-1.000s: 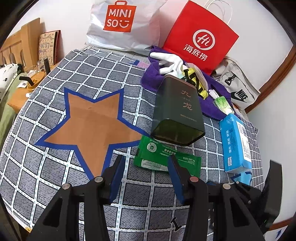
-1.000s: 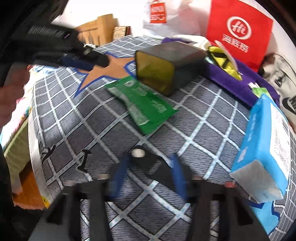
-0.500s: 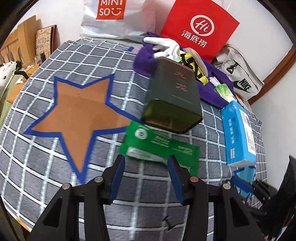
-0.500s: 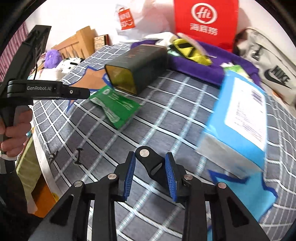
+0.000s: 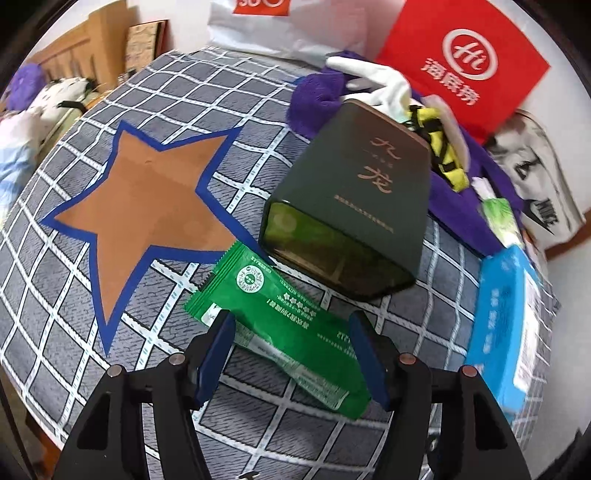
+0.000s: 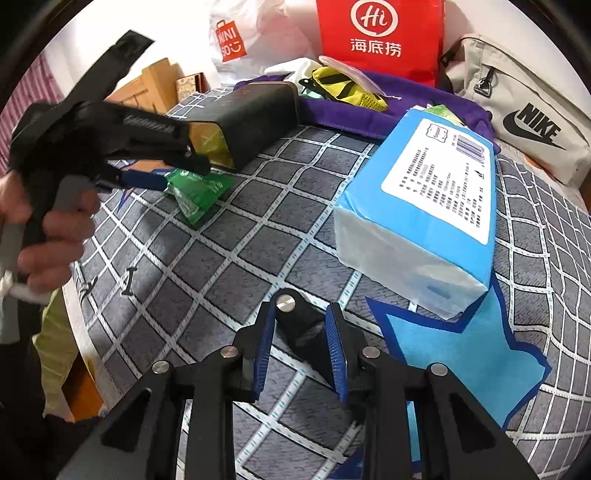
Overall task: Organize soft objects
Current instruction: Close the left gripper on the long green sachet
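A green soft pouch (image 5: 280, 325) lies on the grey checked cloth (image 5: 74, 332), in front of a dark green box (image 5: 354, 221). My left gripper (image 5: 291, 354) is open, its fingers either side of the pouch's near part, just above it. In the right wrist view the left gripper (image 6: 147, 177) hovers at the pouch (image 6: 199, 188). My right gripper (image 6: 301, 345) is shut on a small black metal bracket (image 6: 295, 321), above the cloth near a blue tissue pack (image 6: 424, 206).
A brown star (image 5: 147, 206) marks the cloth's left, a light blue shape (image 6: 461, 354) the right. Purple cloth (image 6: 388, 99) with a yellow-black item (image 6: 347, 88), white gloves (image 5: 380, 81), red bag (image 6: 380, 33), Nike bag (image 6: 524, 122) and Miniso bag (image 6: 236, 37) sit behind.
My left gripper has moved forward and down over the green pouch, which now lies between its fingers. My right gripper has swung right, toward the blue pack, still holding the bracket.
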A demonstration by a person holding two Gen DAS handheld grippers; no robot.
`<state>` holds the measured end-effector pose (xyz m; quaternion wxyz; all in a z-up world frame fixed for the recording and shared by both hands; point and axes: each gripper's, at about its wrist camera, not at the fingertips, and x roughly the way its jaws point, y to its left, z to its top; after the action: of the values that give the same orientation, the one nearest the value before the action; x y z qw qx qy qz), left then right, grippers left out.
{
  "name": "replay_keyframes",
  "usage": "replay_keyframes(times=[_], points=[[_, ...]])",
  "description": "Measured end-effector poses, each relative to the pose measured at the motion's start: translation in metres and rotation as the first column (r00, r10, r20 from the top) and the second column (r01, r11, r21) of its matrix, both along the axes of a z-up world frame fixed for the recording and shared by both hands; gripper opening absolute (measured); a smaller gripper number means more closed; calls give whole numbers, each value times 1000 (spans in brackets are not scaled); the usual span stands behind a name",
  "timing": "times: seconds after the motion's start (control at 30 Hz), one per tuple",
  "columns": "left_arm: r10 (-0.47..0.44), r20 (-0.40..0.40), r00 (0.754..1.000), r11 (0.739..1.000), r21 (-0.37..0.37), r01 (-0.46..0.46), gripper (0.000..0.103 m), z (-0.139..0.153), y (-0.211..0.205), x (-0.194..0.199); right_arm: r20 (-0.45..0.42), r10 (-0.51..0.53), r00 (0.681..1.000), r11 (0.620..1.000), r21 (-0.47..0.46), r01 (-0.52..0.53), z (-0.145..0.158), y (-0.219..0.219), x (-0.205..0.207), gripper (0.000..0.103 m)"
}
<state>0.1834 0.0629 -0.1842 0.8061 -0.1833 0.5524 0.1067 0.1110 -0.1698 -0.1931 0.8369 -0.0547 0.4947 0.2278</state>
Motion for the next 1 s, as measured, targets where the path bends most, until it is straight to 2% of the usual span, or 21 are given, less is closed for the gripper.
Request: replay_keyframes(times=[0.17,0.33,0.47,0.57,0.63,0.7,0.77,1.0], points=[[48,-4,999,997,60,-48,66,-4,-7,3,-7,14,1000,999,31,-14,-1,-15,-1,37],[10,-38,999,984,178,-3,69,-5,-10,-5,-8,21,1000,998,52,-20,-4,-19,-4,37],[-8,-71,997,973,231,24,69,1,2,-22,-4,20,1000,998,67,-20,-3,-20,-7,37],[-13,-74,997,974,225,29,69,8,12,-38,8,19,1000,997,70,-20,-1,-20,-9,37],[-10,-58,998,978,209,22,69,12,16,-50,16,18,1000,998,67,-19,1,-21,-10,41],[-8,-48,999,984,175,17,69,10,15,-52,32,20,999,998,55,-22,4,-23,-13,56],[-8,-39,999,987,159,14,69,6,16,-50,56,13,998,999,44,-15,7,-26,-17,62],[-60,6,998,986,153,59,68,-4,11,-34,45,-1,999,999,39,-1,-1,-31,-21,62]])
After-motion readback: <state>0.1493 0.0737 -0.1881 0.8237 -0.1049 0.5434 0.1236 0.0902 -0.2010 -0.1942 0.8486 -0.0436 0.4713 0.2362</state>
